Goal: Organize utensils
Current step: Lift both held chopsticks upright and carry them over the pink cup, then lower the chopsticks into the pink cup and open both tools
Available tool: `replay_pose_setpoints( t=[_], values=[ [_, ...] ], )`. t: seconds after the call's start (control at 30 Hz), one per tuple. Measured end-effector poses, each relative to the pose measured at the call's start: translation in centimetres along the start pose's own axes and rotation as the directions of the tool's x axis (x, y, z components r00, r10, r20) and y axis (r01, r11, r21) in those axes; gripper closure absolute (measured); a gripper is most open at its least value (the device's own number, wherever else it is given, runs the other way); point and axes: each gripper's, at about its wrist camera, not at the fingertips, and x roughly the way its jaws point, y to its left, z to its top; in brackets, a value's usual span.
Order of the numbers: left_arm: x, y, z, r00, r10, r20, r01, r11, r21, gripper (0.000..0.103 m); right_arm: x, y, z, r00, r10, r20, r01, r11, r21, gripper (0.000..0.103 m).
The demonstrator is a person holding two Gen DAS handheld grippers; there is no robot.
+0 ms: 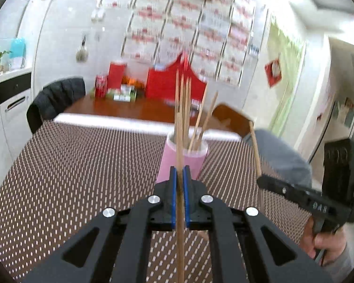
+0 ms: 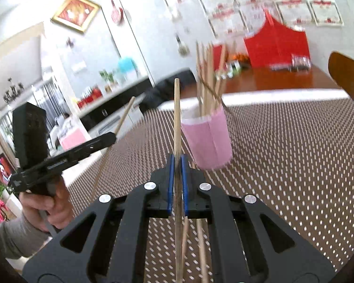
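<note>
A pink cup [image 1: 183, 160] holding several wooden chopsticks [image 1: 186, 99] stands on the brown patterned table mat [image 1: 82, 165]. My left gripper [image 1: 180, 172] is shut on a single chopstick [image 1: 179, 141] held upright just in front of the cup. My right gripper [image 2: 177, 162] is shut on another chopstick [image 2: 177, 113], left of the pink cup [image 2: 207, 141]. In the left wrist view the right gripper [image 1: 262, 179] holds its chopstick [image 1: 254, 146] at the right. In the right wrist view the left gripper [image 2: 113, 136] is at the left with its chopstick [image 2: 115, 136].
Loose chopsticks [image 2: 201, 243] lie on the mat under my right gripper. A wooden table [image 1: 134, 108] with red boxes [image 1: 167, 82] stands behind the mat. A black chair [image 1: 54, 99] is at the left and a brown chair [image 2: 347, 73] at the right.
</note>
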Motion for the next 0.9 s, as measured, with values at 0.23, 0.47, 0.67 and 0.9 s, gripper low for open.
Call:
replay_pose_setpoints(
  t=[0.23,0.47,0.67,0.9],
  values=[
    [-0.3,-0.8,3.8,0.991,-0.035,0.133,0.037,0.999,-0.012,0.098,-0.9,2.5,3.9,0.993,0.021,0.116,-0.014,0.998,-0.063,0.097],
    [-1.5,-2.0,7.7,0.947,-0.11,0.303,0.108,0.994,0.024,0.098,0.1,3.6,8.3,0.979,0.029,0.204,-0.012,0.997,-0.081,0.097],
    [0.2,-3.3,11.8,0.897,-0.147,0.417,0.126,0.989,0.076,0.098,1.1,3.5,13.4,0.951,-0.013,0.309,0.04,0.996,-0.082,0.097],
    [5.6,-3.4,13.6,0.889,-0.146,0.435,0.114,0.989,0.099,0.098,3.6,2.0,17.1,0.921,-0.094,0.378,0.121,0.991,-0.05,0.097]
  ],
)
